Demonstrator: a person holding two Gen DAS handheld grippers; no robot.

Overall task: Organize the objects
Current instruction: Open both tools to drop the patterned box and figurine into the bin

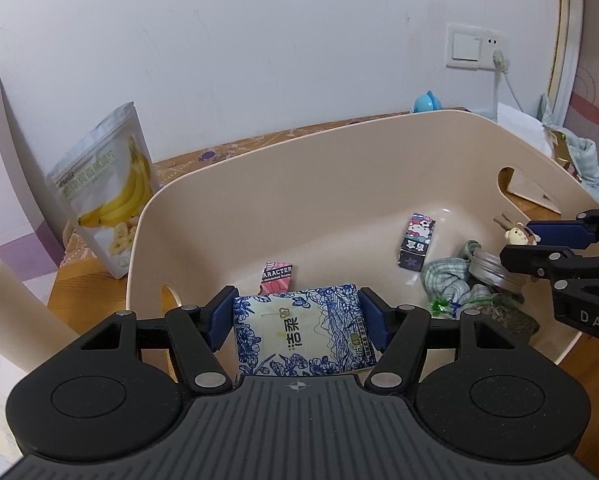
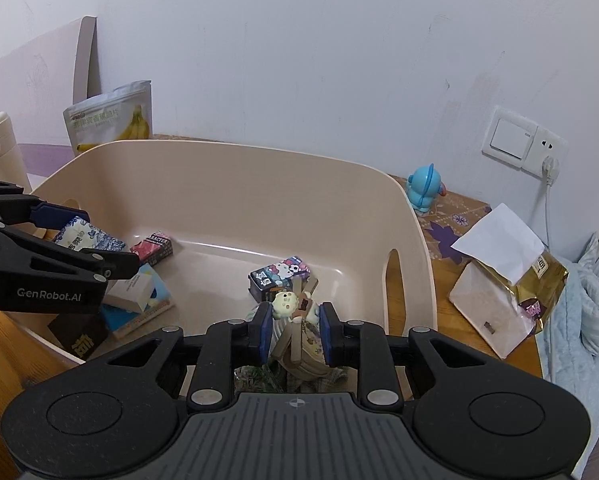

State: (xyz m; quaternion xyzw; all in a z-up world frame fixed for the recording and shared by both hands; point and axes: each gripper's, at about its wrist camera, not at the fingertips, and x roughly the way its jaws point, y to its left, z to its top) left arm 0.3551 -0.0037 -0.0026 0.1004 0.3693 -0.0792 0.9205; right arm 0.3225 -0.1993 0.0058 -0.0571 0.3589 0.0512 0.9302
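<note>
My left gripper (image 1: pixel 296 297) is shut on a blue-and-white floral tissue pack (image 1: pixel 299 332), held just above the near left side of a beige plastic tub (image 1: pixel 339 132). In the right wrist view the same gripper (image 2: pixel 107 240) and pack (image 2: pixel 79 236) hang over the tub (image 2: pixel 219 148) at the left. My right gripper (image 2: pixel 295 310) is shut on a small cream cartoon trinket with brown sticks (image 2: pixel 287 302), above the tub's near right corner. A Hello Kitty box (image 2: pixel 281 276) and a pink-black box (image 2: pixel 153 248) lie on the tub floor.
A checked cloth (image 1: pixel 447 280) and a metal-lidded jar (image 1: pixel 487 268) lie in the tub below the right gripper. A banana-chip bag (image 1: pixel 107 192) leans on the wall at the left. A blue toy (image 2: pixel 423 192), a white-gold bag (image 2: pixel 499 280) and a plugged socket (image 2: pixel 523 144) are on the right.
</note>
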